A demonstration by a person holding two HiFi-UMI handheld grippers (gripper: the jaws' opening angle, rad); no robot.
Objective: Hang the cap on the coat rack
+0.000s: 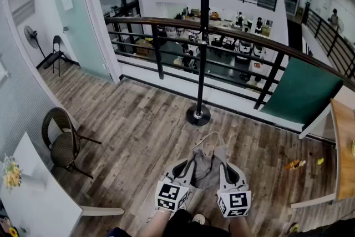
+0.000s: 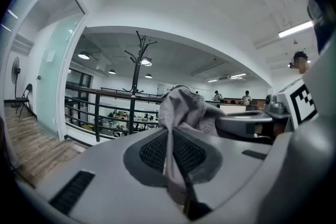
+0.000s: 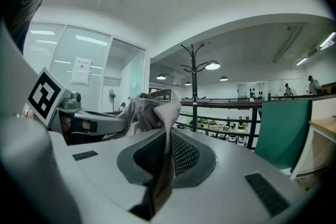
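Task is early, by my read: the soft grey fabric cap (image 1: 208,168) is up off any surface, held betw. both tongs low in the head view, right in front of the person. No hook of the tall black metal coat rack (image 1: 203,36) carries anything yet. The rack stands well apart from the cap, ahead on the wood-plank floor (image 1: 138,125), just before the dark railing (image 1: 249,64). Left tongs (image 1: 186,166) are clamped on the cap's left edge; in the left gripper view the cloth (image 2: 184,107) runs pinched down betw. the closed pads. Right tongs (image 1: 226,166) are clamped on the right edge the same way, w/ fabric (image 3: 152,110) bunched just past the tips. Left to do: carry the cap across to the rack, raise it to hook height, seat it over a hook, let go. Pose: both tongs sit side by side, close together, approx. level w/ a slight downward tip, aimed toward the rack, marker cubes facing up.
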